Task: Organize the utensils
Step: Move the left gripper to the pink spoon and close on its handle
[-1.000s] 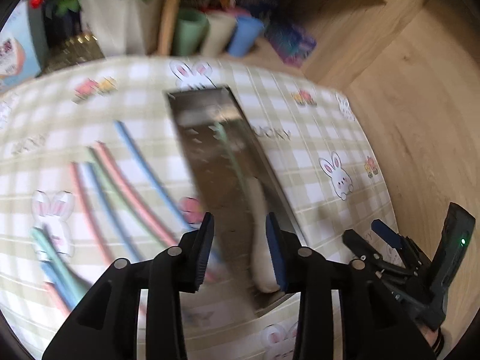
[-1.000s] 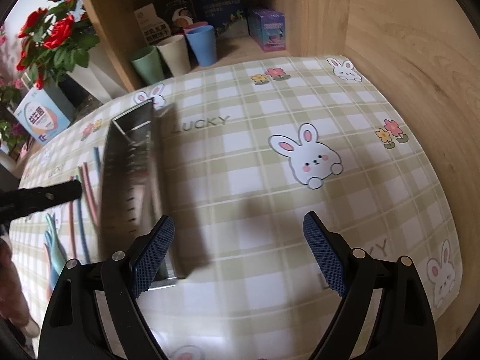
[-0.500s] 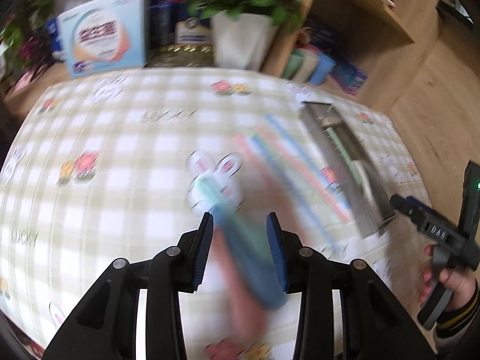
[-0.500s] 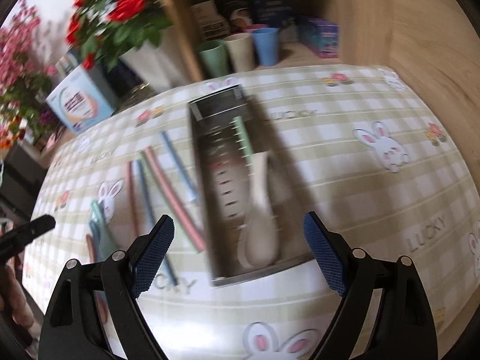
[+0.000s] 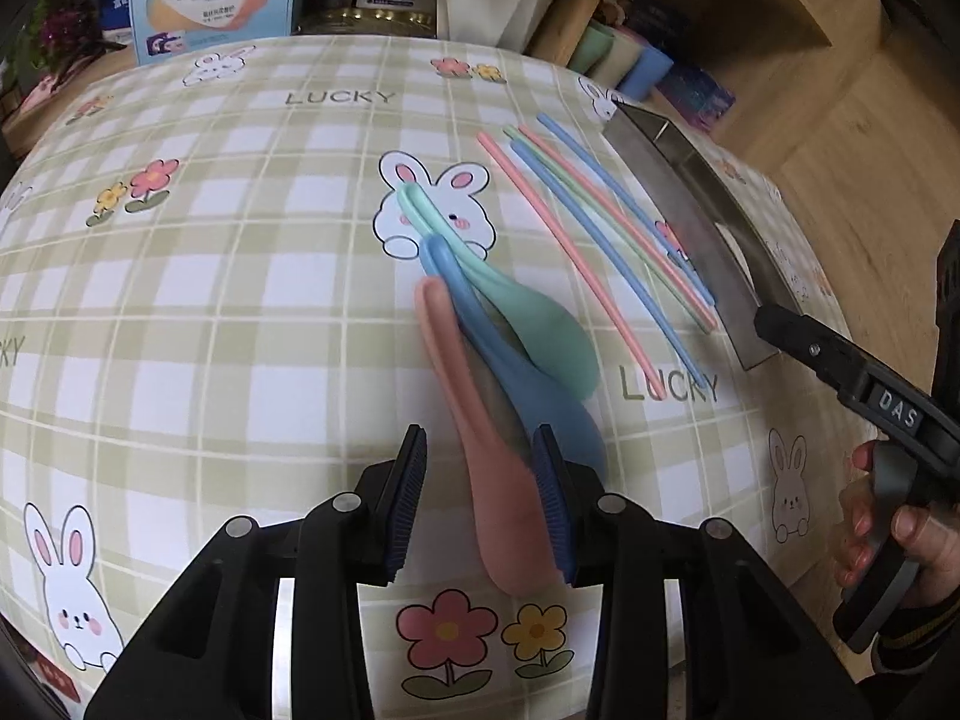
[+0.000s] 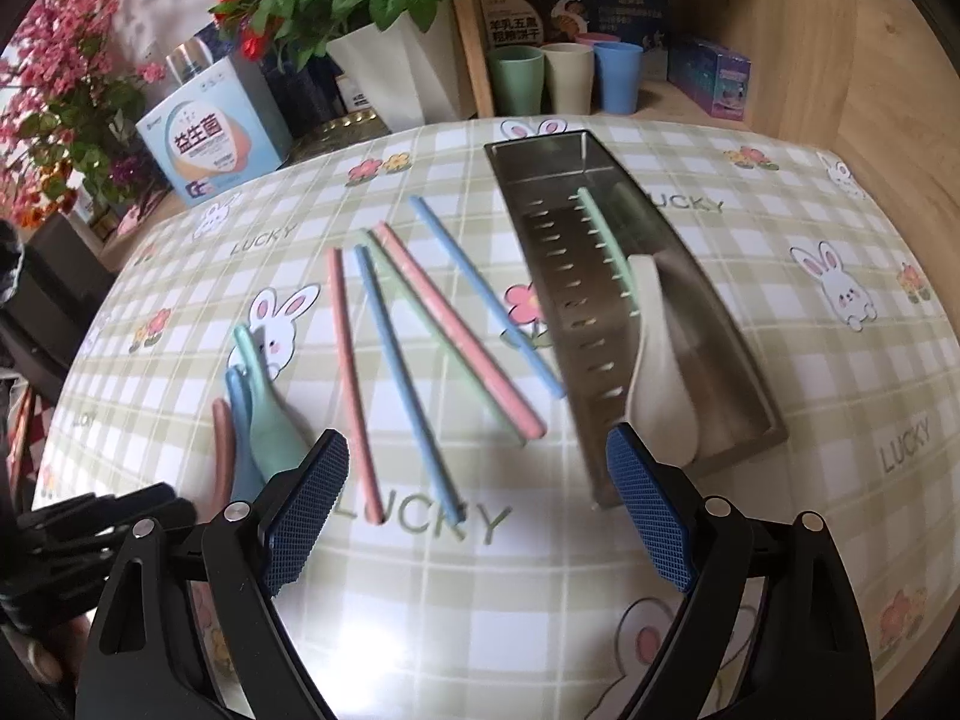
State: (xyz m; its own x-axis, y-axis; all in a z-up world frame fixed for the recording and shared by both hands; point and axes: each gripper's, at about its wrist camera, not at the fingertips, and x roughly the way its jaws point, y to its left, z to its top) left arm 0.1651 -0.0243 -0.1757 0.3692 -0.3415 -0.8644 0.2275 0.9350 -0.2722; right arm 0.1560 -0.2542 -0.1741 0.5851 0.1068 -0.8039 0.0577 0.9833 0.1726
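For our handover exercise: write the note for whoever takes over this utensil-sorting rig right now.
Left gripper: open, jaws straddling the pink spoon, not gripping.
Right gripper: open, empty, above the tablecloth.
Done: cream spoon and one green chopstick lie in the steel tray.
Left: pink, blue spoon, green spoon and five loose chopsticks.

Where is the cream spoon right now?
In the right wrist view the cream spoon lies inside the steel tray at right, bowl toward the camera, beside a green chopstick.
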